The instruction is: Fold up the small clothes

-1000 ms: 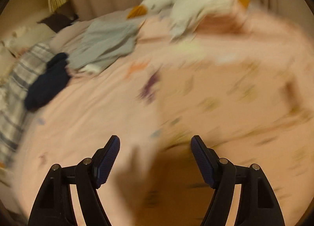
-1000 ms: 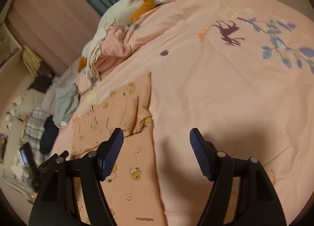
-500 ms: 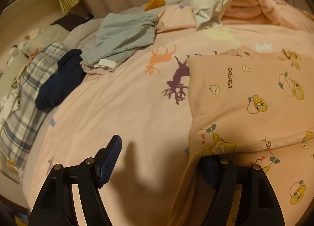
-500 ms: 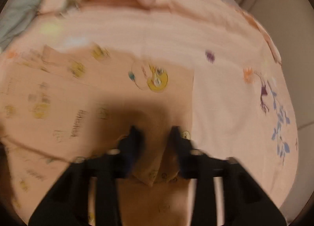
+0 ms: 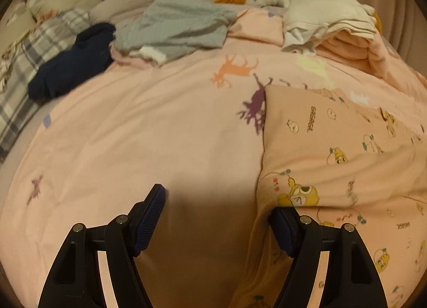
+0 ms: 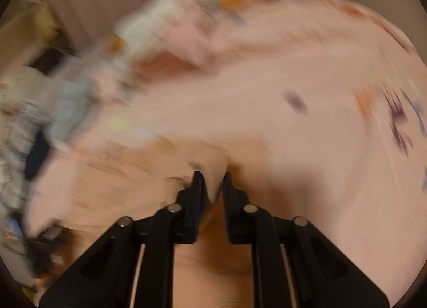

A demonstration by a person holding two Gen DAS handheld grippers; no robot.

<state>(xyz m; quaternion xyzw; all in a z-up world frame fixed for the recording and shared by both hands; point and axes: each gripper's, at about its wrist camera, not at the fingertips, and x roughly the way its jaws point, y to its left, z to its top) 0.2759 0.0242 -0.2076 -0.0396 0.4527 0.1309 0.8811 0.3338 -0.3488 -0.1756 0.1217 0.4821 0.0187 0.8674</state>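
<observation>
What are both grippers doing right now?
Left gripper: open, one finger under the cartoon-print garment edge, not clamped.
Right gripper: shut on the garment.

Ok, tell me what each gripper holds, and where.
Right gripper: pinches a fold of the peach printed garment. Left gripper: open, holding nothing; garment edge drapes over one finger.

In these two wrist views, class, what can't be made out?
- Left wrist: the left gripper has its right fingertip hidden under the printed peach garment.
- Right wrist: motion blur smears the garment's print.
- Right wrist: the right gripper pinches cloth; the closed jaws hide how deep.
</observation>
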